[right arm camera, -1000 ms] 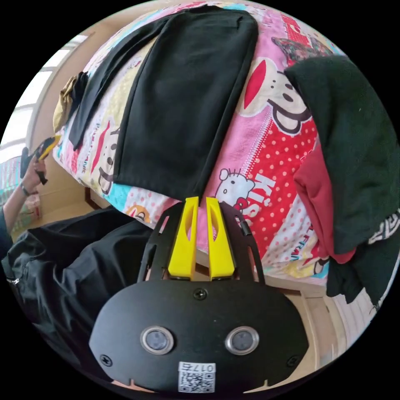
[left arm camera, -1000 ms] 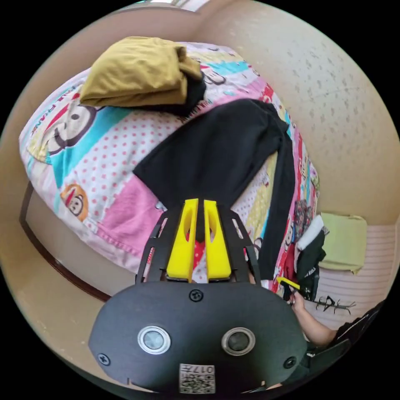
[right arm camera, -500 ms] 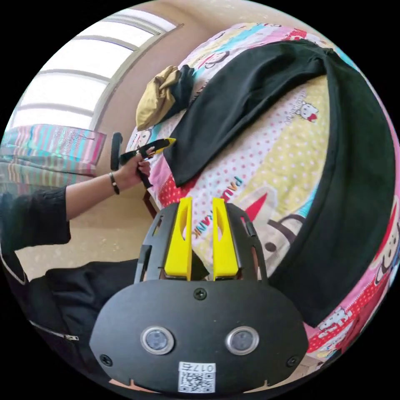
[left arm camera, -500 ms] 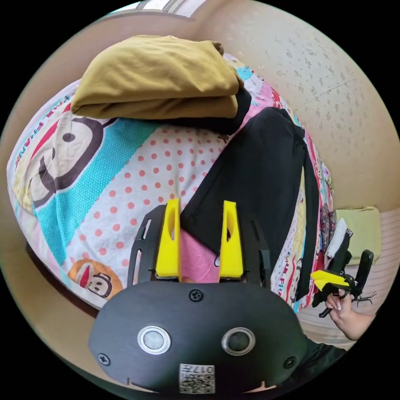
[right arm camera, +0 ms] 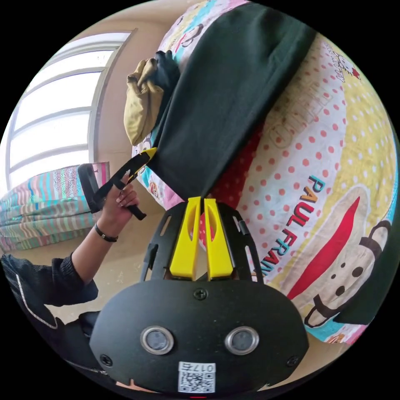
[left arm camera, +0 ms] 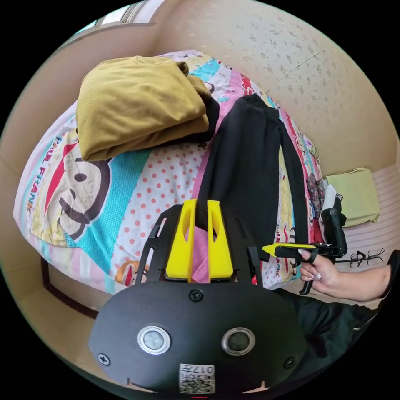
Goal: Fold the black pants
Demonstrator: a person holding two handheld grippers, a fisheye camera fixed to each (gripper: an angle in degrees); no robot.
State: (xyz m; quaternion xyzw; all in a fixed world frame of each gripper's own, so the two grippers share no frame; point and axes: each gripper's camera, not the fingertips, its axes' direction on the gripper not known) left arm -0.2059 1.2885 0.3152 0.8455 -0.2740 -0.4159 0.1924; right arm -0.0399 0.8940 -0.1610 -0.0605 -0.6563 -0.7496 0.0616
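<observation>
Along the bed's [left arm camera: 62, 200] near edge, black pants [left arm camera: 246, 166] lie flat beside a folded mustard garment [left arm camera: 137, 104]; both the left claw [left arm camera: 201, 204] and the right claw [right arm camera: 199, 202] are clenched on corners of the pants' hem.

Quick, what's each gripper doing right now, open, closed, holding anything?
Left gripper: shut on a hem corner of the black pants.
Right gripper: shut on the other corner of that same leg hem.
</observation>
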